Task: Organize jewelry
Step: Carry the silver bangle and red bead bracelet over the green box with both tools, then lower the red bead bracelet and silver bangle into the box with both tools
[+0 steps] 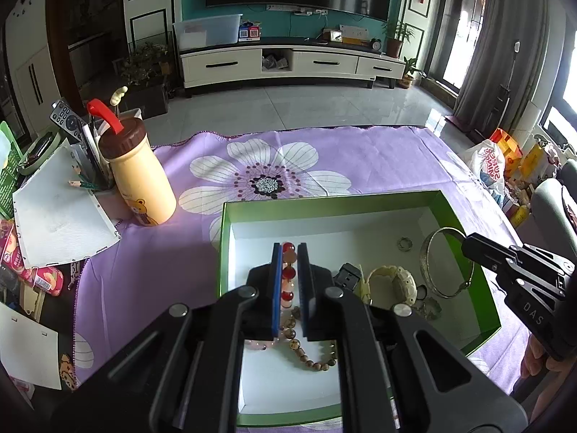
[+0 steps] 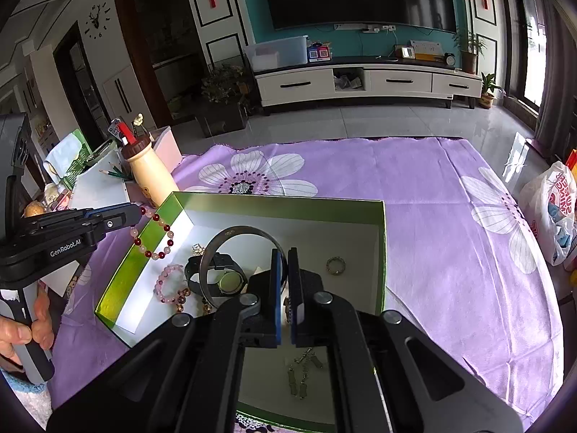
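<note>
A green box (image 1: 465,223) with a white floor stands on the purple cloth and holds jewelry. My left gripper (image 1: 289,249) is shut on a red-and-pink bead bracelet (image 1: 288,274) and holds it above the box's left side; the bracelet (image 2: 153,236) hangs from it in the right wrist view. My right gripper (image 2: 283,252) is shut on a silver bangle (image 2: 216,252) and holds it over the box (image 2: 288,204); the bangle shows in the left wrist view (image 1: 431,281). In the box lie a brown bead string (image 1: 310,357), a black watch (image 2: 227,281), a pink bracelet (image 2: 164,285) and a small ring (image 2: 335,265).
A cream bottle with a brown lid (image 1: 139,176) stands left of the box beside a pencil holder (image 1: 86,176) and white papers (image 1: 57,216). A plastic bag (image 2: 555,209) lies at the cloth's right edge. Purple cloth (image 2: 432,187) stretches beyond and right of the box.
</note>
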The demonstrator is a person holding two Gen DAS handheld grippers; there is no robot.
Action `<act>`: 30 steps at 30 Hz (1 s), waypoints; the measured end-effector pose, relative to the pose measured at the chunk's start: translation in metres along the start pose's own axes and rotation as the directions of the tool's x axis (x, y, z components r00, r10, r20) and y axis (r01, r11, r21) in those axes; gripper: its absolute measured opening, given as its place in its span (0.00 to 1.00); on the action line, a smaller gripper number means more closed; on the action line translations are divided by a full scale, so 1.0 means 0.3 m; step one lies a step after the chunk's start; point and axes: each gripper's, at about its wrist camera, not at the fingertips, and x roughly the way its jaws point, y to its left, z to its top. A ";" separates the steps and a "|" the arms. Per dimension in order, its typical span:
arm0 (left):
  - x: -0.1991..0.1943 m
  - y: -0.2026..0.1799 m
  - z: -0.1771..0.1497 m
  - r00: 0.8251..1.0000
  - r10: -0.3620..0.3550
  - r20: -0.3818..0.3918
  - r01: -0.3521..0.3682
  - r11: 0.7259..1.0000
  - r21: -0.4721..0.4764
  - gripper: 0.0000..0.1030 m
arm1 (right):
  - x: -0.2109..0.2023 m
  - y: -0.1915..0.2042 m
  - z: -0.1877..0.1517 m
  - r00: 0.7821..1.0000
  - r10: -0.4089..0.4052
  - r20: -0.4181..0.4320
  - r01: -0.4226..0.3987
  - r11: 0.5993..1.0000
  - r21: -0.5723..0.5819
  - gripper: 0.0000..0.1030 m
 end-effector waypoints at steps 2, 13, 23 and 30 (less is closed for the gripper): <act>0.014 0.001 -0.002 1.000 0.002 -0.008 -0.002 1.000 -0.001 0.07 | 0.008 -0.006 -0.004 1.000 -0.002 -0.005 0.002 1.000 0.004 0.03; 0.048 0.002 0.005 1.000 0.015 -0.024 -0.015 1.000 0.000 0.07 | 0.046 -0.033 -0.020 1.000 -0.006 -0.027 0.007 0.999 0.034 0.03; 0.075 0.003 0.017 0.999 0.016 -0.034 -0.016 1.000 0.000 0.07 | 0.066 -0.055 -0.018 0.999 -0.009 -0.041 0.011 0.998 0.055 0.03; 0.094 0.014 0.029 0.999 0.011 -0.045 -0.012 1.000 -0.013 0.07 | 0.081 -0.066 -0.016 0.999 -0.011 -0.049 0.015 0.998 0.068 0.03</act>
